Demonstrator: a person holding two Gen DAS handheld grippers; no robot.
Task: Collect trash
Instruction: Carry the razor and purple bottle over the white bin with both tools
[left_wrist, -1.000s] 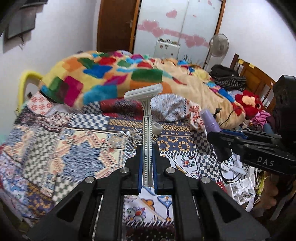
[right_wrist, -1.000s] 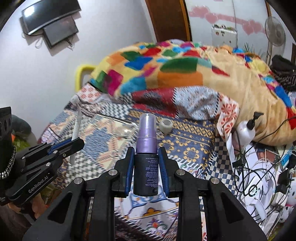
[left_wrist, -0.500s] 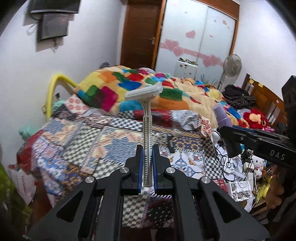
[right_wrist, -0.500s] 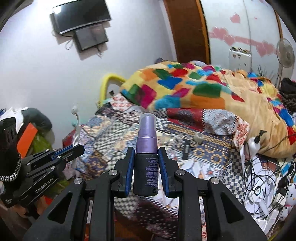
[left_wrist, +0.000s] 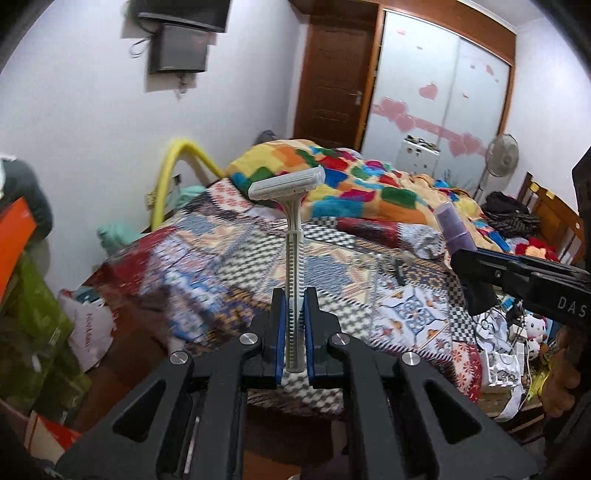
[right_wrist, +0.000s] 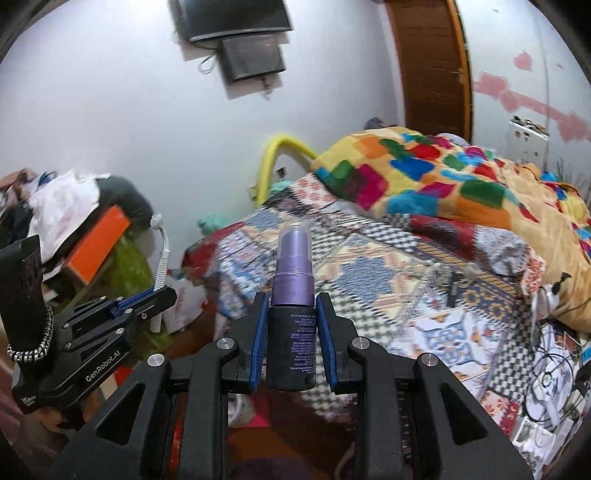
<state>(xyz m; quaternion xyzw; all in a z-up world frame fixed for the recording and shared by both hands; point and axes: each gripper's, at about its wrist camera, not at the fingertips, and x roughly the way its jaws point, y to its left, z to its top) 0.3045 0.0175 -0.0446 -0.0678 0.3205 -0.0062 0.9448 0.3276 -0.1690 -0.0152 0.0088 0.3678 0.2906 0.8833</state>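
Both pickups look done: the left gripper (left_wrist: 294, 332) pinches a razor (left_wrist: 293, 258) upright, the right gripper (right_wrist: 291, 332) pinches a spray bottle (right_wrist: 291, 314), both off the bed (left_wrist: 221, 266) with no bin visible yet.

Only a couple of bits are actually readable: "DAS" in pale letters on the side of the right gripper (left_wrist: 476, 275), and "GenRobot.AI" along the body of the left gripper (right_wrist: 157, 295). The dark spray bottle (right_wrist: 291, 325) has a block of tiny white print, way too small to read, and the white bag (left_wrist: 88, 326) on the floor has red lettering that's just blur.
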